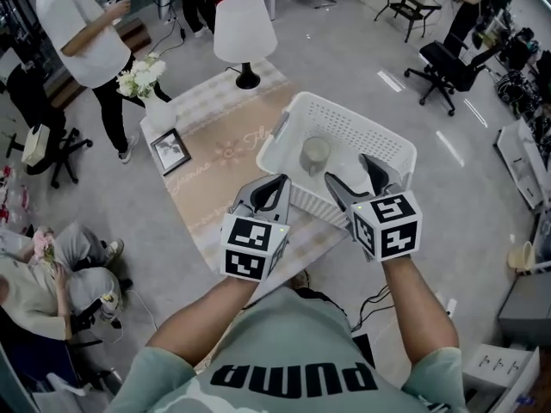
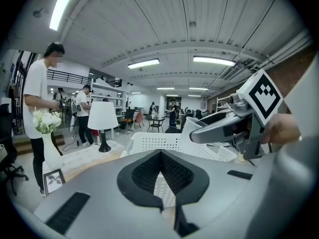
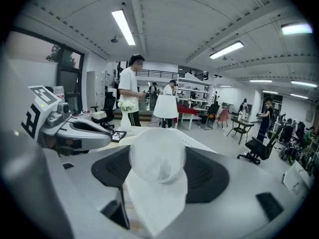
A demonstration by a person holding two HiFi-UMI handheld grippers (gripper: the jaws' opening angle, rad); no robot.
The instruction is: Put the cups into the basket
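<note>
Both forearms (image 1: 422, 299) reach forward side by side, the grippers tipped slightly downward. The right gripper (image 1: 344, 169) has its jaws set wide, clamped on the frosted cup (image 3: 157, 157) above the white basket (image 1: 379, 136) at the tabletop's (image 1: 215, 157) right edge. The left gripper (image 1: 281, 181) is closed and empty.

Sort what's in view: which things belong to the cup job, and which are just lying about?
Job: basket, cup inside it, second cup held by right gripper.
Lying about: lamp, flower vase, picture frame.
</note>
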